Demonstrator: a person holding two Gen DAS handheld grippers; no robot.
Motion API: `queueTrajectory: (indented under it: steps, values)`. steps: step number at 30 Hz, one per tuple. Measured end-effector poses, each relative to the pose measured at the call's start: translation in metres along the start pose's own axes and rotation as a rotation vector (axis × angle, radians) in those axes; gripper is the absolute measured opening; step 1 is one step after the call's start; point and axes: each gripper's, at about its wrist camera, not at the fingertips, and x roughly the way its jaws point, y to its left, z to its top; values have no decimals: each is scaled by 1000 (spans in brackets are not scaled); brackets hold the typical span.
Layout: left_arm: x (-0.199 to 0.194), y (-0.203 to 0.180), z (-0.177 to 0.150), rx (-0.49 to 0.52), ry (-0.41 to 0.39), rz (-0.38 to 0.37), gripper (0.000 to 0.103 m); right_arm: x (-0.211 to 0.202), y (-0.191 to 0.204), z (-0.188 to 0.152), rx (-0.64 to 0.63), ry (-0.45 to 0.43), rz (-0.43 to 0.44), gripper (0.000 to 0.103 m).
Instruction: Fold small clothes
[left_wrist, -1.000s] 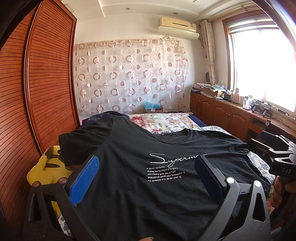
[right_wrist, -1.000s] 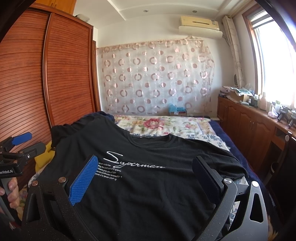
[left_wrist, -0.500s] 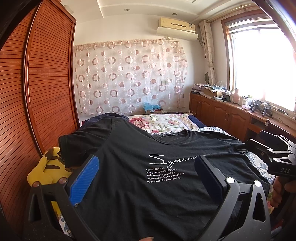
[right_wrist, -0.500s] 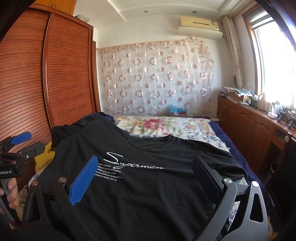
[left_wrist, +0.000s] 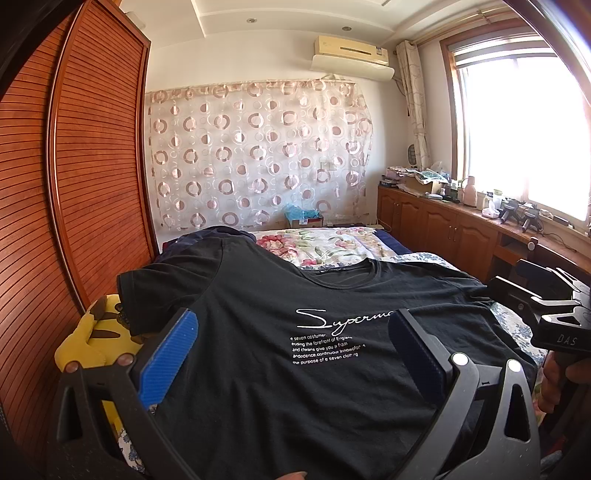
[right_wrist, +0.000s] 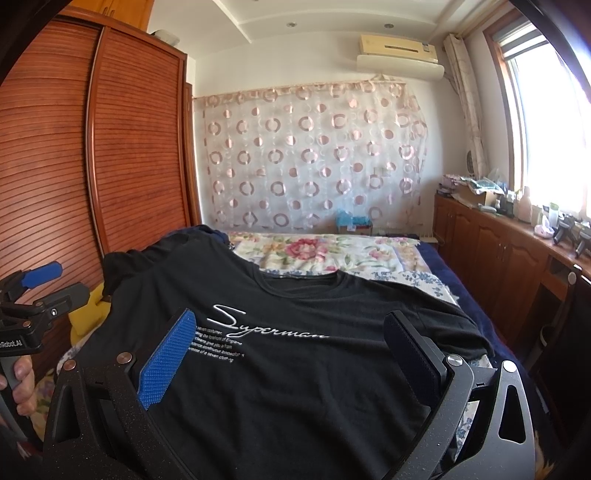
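Note:
A black T-shirt (left_wrist: 280, 325) (right_wrist: 295, 369) with white "Superman" lettering lies spread flat, front up, on the bed, collar toward the far wall. My left gripper (left_wrist: 291, 332) hovers open above the shirt's lower left half, its blue pad (left_wrist: 168, 360) over the left side. My right gripper (right_wrist: 288, 332) hangs open above the shirt's lower right half, nothing between its fingers. Each gripper shows at the other view's edge, held by a hand: the right gripper's body (left_wrist: 554, 317) and the left gripper's body (right_wrist: 33, 299).
A floral bedspread (left_wrist: 325, 247) (right_wrist: 317, 251) covers the bed beyond the collar. A yellow plush toy (left_wrist: 85, 343) lies at the bed's left edge by the wooden wardrobe (left_wrist: 74, 184). A wooden counter (left_wrist: 461, 221) with clutter runs under the window on the right.
Both views have drifted very slightly; the shirt lies as before and both grippers stay open.

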Motion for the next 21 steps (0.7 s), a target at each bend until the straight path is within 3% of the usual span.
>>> queueTrajectory:
  steps: [10,21]
  values:
    - [-2,0,4,-5,12,-6,103,3,-2,1,5,9,6,103]
    - [23,16,-13,-21,90,-18,103,24,-5,-4,-2,59,19,103]
